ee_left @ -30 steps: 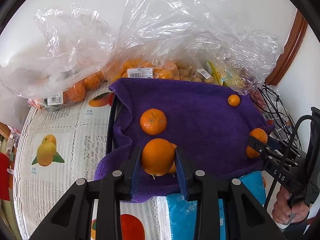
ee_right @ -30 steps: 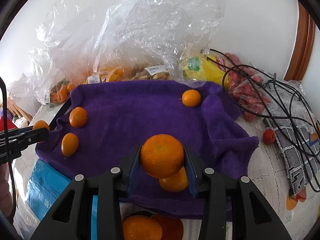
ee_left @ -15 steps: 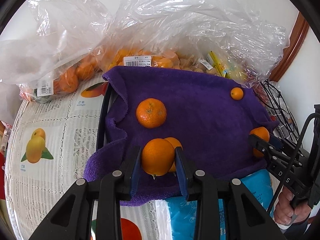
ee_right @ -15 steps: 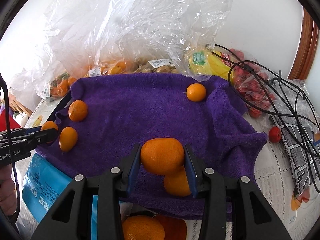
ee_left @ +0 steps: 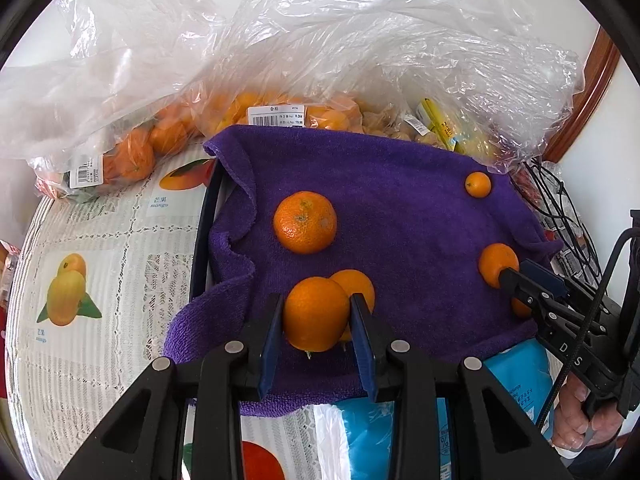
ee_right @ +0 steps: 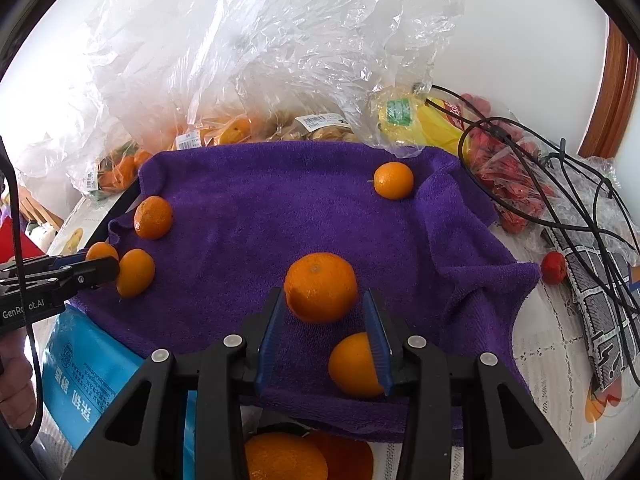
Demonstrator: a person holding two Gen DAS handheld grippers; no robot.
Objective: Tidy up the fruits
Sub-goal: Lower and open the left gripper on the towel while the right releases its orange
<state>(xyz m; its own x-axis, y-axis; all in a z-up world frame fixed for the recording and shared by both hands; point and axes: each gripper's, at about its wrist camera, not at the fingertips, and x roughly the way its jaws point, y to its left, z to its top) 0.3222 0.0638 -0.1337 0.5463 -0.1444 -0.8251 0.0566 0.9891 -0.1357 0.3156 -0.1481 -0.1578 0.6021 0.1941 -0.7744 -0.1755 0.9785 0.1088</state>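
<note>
A purple towel (ee_left: 400, 208) (ee_right: 260, 208) covers a tray. My left gripper (ee_left: 318, 320) is shut on an orange (ee_left: 316, 314) just above the towel's near left part, beside another orange (ee_left: 356, 284). A larger mandarin (ee_left: 305, 222) lies beyond. My right gripper (ee_right: 324, 316) is open; a mandarin (ee_right: 320, 286) rests on the towel at its fingertips, free of the pads. A smaller orange (ee_right: 354, 364) lies by the right finger. A small orange (ee_right: 393, 180) sits at the far right.
Clear plastic bags of fruit (ee_left: 280, 60) (ee_right: 260, 60) pile up behind the towel. Black cables (ee_right: 560, 200) and a red fruit (ee_right: 554, 267) lie at the right. A blue packet (ee_right: 80, 368) lies at the near left. Two oranges (ee_right: 288, 456) sit below the towel's front edge.
My right gripper has opened and let go of the mandarin, which now rests on the towel. My left gripper has moved forward over the towel, still holding its orange.
</note>
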